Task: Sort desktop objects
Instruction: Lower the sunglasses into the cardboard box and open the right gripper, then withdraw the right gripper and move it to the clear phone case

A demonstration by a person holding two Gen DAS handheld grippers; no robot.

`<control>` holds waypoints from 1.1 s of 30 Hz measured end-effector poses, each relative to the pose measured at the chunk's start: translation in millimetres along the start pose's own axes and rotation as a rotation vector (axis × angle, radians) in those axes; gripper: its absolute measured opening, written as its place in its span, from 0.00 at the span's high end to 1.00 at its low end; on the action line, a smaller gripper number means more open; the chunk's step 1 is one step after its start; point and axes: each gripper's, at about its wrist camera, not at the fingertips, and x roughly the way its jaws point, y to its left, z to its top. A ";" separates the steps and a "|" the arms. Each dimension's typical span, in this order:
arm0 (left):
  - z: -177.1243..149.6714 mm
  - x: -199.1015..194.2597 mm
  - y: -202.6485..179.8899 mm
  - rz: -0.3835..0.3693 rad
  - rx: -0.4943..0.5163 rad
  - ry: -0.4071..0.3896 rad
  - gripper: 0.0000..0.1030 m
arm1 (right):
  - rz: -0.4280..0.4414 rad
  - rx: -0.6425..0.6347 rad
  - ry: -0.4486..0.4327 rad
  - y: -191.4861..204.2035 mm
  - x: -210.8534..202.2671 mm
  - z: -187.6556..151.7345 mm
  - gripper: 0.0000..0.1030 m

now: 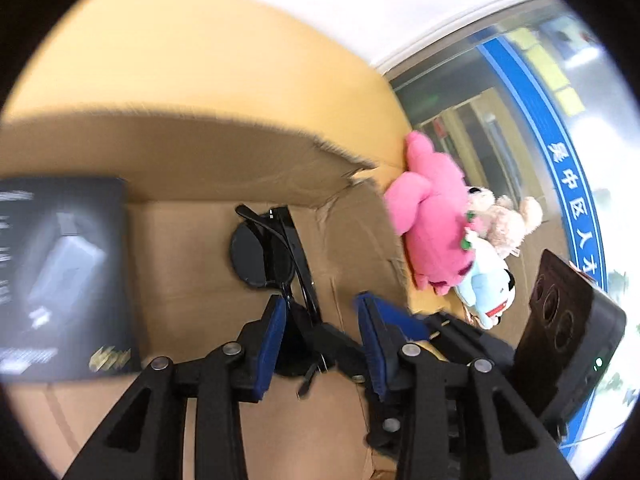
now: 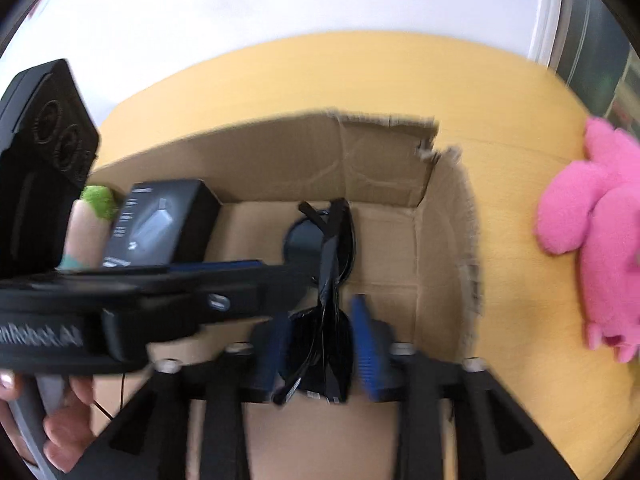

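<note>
1. Left wrist view, risk: the folded black sunglasses (image 1: 276, 252) lie on the floor of the cardboard box (image 1: 224, 184), with their lower end reaching back between the pads of the left tool (image 1: 322, 330). If that tool lifts away at a slant, a pad could catch a temple arm and drag the pair back out, or skid it against the black carton (image 1: 60, 264) beside it.

2. Left wrist view, tool: the left tool's blue pads stand partly spread. The left pad looks to be touching or just beside the frame, while the right pad is clear of it, so I judge nothing is pinched. No earlier picture is given.

3. Right wrist view, risk: the two tools crowd one spot; the left one crosses just in front of the right tool (image 2: 322, 344). A careless withdrawal could knock them together or nudge the sunglasses (image 2: 328, 264).

4. Right wrist view, tool: its pads are partly spread either side of the sunglasses' near end; blur hides whether either pad touches, but the gap suggests no grip.

5. The pink plush toy (image 2: 596, 240) waits outside the box on the yellow worktop (image 2: 520, 92), still unsorted.
</note>
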 end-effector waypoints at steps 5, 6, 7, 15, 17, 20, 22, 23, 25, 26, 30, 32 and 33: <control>-42.8 -95.0 -29.1 0.081 0.131 -0.234 0.62 | -0.053 -0.054 -0.152 12.3 -70.0 -21.6 0.33; -59.0 -120.5 -38.8 0.110 0.165 -0.294 0.59 | -0.046 -0.056 -0.178 18.1 -86.5 -28.4 0.27; -72.0 -139.1 -45.9 0.140 0.192 -0.341 0.46 | -0.032 -0.063 -0.219 23.6 -107.9 -43.5 0.21; -185.1 -226.7 -81.8 0.344 0.341 -0.567 0.24 | 0.004 -0.144 -0.392 78.7 -185.1 -125.5 0.03; -215.6 -232.8 -83.7 0.400 0.347 -0.596 0.24 | 0.004 -0.131 -0.411 85.4 -195.5 -148.2 0.02; -247.5 -234.2 -81.0 0.428 0.320 -0.607 0.24 | 0.027 -0.113 -0.407 98.9 -201.5 -176.6 0.02; -265.4 -234.7 -77.2 0.433 0.298 -0.605 0.24 | 0.035 -0.115 -0.395 106.4 -203.9 -191.8 0.02; -273.0 -234.4 -74.8 0.440 0.287 -0.602 0.24 | 0.034 -0.118 -0.392 110.3 -205.6 -199.5 0.02; -284.2 -233.0 -71.8 0.443 0.281 -0.591 0.24 | 0.029 -0.128 -0.390 115.5 -208.6 -211.4 0.02; -288.2 -233.1 -70.0 0.448 0.276 -0.589 0.24 | 0.028 -0.126 -0.391 117.1 -210.5 -215.8 0.02; -303.0 -230.4 -68.0 0.448 0.266 -0.580 0.24 | 0.029 -0.117 -0.400 122.1 -216.0 -231.7 0.02; -307.2 -227.6 -68.4 0.431 0.261 -0.574 0.24 | 0.018 -0.125 -0.403 124.5 -217.1 -237.4 0.02; -308.7 -226.9 -68.4 0.428 0.265 -0.572 0.24 | 0.013 -0.129 -0.404 125.7 -217.4 -239.8 0.02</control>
